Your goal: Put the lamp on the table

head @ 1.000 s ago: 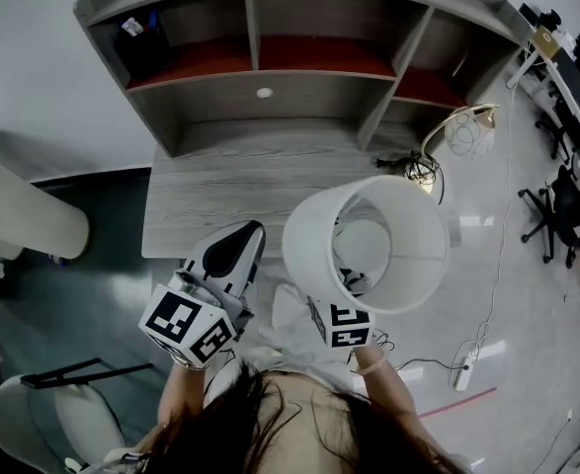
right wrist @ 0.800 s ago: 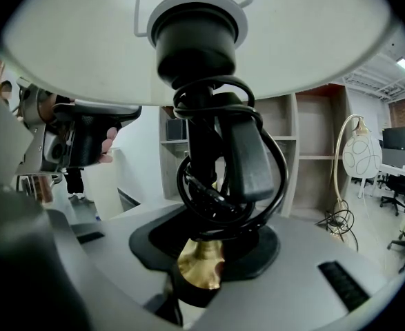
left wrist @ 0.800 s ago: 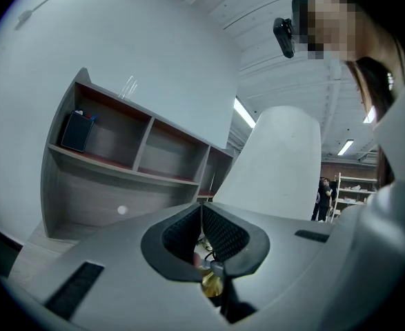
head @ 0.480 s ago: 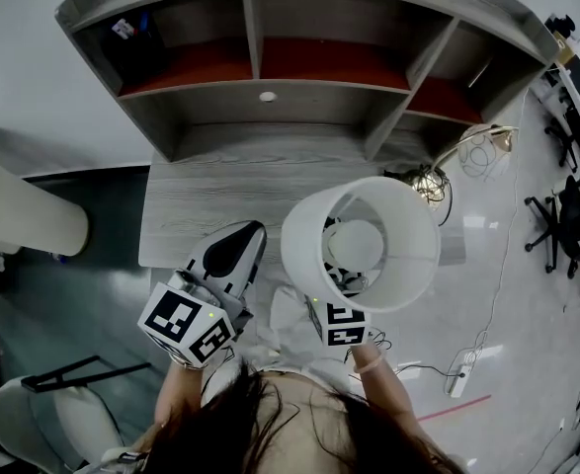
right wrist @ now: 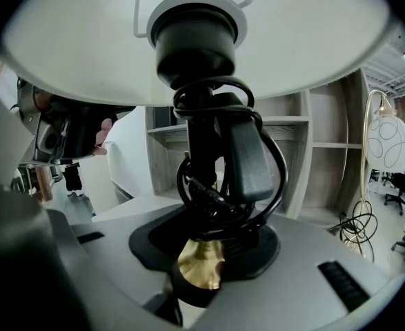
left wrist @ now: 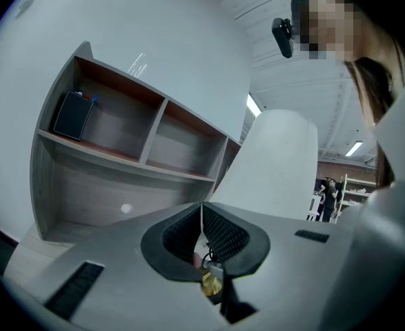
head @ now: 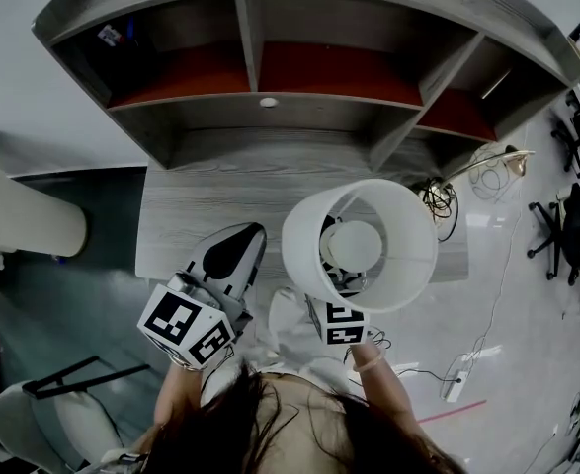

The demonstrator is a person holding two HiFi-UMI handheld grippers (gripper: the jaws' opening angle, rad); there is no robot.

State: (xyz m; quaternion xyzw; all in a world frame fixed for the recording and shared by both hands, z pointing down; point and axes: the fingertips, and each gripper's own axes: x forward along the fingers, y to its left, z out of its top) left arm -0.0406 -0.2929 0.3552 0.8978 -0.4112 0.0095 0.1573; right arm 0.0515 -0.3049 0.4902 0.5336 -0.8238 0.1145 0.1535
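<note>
Lamp and table are what matter here. My right gripper is pinching the lamp's black stem low down, where the cord is wound round it, so the lamp hangs in the air and rests on nothing. Its long axis runs nearly upright, with the white shade above my jaws and open towards my head. The table lies ahead of the lamp and below it, and from above the shade overlaps the table's near edge, under the shelves. My left gripper is just beside the shade without touching it, its jaws pressed together on nothing. I judge the lamp should go forward, then straight down, kept upright, with my right hand alone.
</note>
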